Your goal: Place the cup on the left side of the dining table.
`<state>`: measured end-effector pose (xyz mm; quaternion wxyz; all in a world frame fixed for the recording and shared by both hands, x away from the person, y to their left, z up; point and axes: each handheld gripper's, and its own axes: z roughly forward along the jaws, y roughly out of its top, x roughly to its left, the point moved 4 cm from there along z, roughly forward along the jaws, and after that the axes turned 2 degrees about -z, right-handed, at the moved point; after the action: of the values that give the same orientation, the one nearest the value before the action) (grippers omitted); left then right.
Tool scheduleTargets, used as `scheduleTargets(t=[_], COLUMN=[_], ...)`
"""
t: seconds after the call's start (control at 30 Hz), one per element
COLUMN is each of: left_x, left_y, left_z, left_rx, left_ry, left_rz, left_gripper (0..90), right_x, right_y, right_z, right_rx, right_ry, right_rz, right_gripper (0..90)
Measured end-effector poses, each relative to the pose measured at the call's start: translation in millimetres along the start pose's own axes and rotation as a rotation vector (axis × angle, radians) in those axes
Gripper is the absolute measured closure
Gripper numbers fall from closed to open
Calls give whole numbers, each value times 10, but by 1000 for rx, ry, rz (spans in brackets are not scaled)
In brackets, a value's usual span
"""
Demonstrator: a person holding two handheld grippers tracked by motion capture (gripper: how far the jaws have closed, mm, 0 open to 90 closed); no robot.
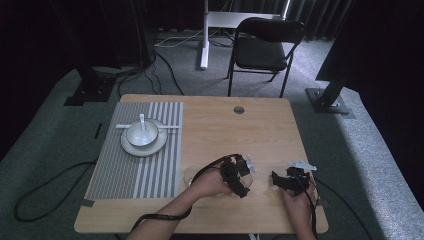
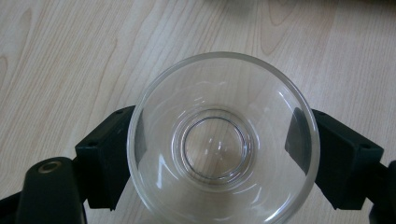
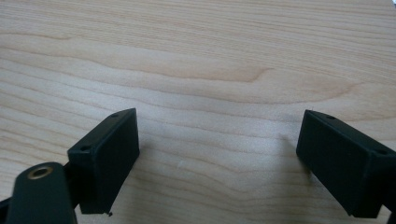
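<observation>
Clear glass bowl (image 2: 223, 140), round with a thick ringed base, upright on the wooden table (image 2: 70, 56) and pinched at its rim between the two black jaws of the left gripper (image 2: 223, 154). Just beside it to the right, the right gripper (image 3: 219, 158) with jaws spread over bare wood. Farther off to the left gripper's left, a striped placemat (image 1: 150, 170) bearing a white plate (image 1: 131, 148), bowl (image 1: 142, 134) and spoon (image 1: 142, 122); nothing blocking the way between.

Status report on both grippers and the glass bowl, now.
Left gripper shut on glass bowl, bowl upright. Right gripper open over bare table. Nothing in the way.
</observation>
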<state>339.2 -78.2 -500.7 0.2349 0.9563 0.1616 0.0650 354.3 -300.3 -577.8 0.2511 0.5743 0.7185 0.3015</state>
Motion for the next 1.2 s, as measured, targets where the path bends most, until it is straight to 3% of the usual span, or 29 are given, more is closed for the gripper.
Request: scheduleTargets(t=[0.6, 0.73, 1.07, 1.2], left_x=[27, 88, 258, 357], left_y=[71, 90, 101, 79], left_z=[-1, -51, -125, -183], left_rx=[-24, -36, -41, -51], left_ry=[-10, -6, 36, 45], left_rz=[-8, -38, -47, -76], left_gripper=[185, 185, 185, 185], right_x=[-2, -2, -3, -4], right_y=[0, 0, 0, 0], right_z=[-1, -2, -3, -3], right_rx=[-2, -2, -1, -3], right_ry=[-2, -2, -2, -2], right_rz=[3, 2, 1, 2], right_gripper=[133, 134, 135, 136])
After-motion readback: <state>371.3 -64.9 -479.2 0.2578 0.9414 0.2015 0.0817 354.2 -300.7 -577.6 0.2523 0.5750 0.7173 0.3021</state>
